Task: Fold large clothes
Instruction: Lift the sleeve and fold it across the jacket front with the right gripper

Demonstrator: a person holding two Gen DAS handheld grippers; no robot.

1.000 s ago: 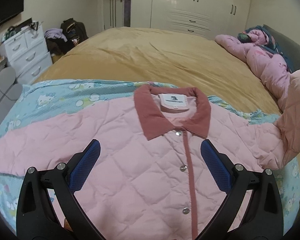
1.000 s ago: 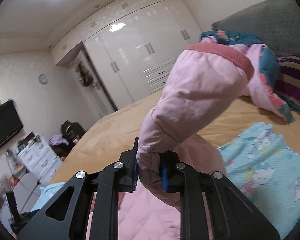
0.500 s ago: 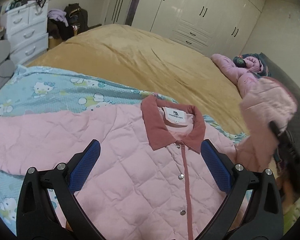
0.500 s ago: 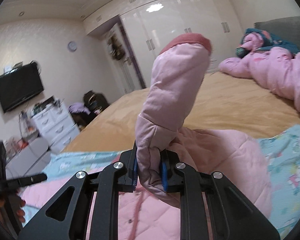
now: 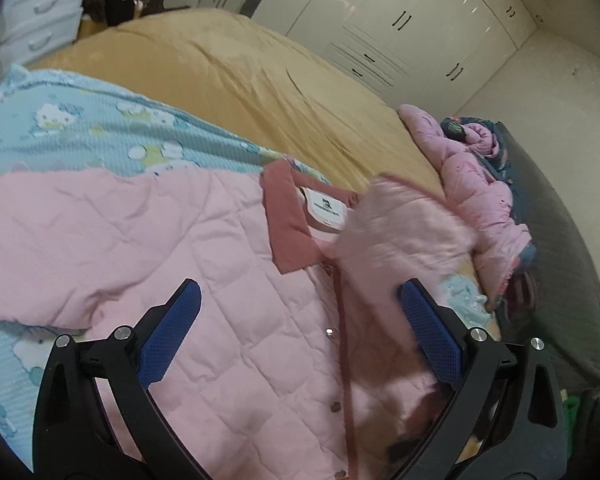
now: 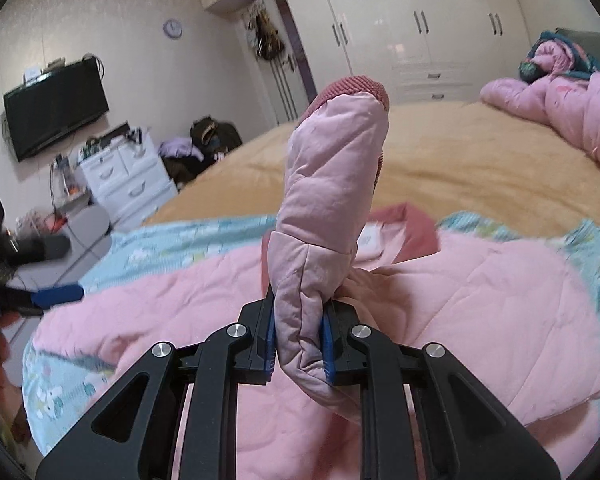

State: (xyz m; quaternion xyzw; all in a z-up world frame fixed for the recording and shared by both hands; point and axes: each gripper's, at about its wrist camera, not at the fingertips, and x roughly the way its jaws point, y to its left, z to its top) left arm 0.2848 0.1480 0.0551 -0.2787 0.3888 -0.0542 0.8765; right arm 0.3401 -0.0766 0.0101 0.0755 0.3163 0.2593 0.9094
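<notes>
A pink quilted jacket with a dark rose collar lies front up on a blue cartoon-print sheet on the bed. My left gripper hovers open over the jacket's chest, nothing between its blue pads. My right gripper is shut on the jacket's right sleeve, which stands up above the jaws with its rose cuff on top, held over the jacket's body. In the left wrist view that sleeve shows blurred, lying across the collar's right side.
A mustard bedspread covers the rest of the bed. A second pink padded garment lies heaped by the grey headboard. White wardrobes, a white drawer unit and a wall TV stand beyond.
My right gripper has carried the sleeve leftward and down, from beside the jacket to over its chest. The left gripper has shifted and rolled, staying open above the jacket.
</notes>
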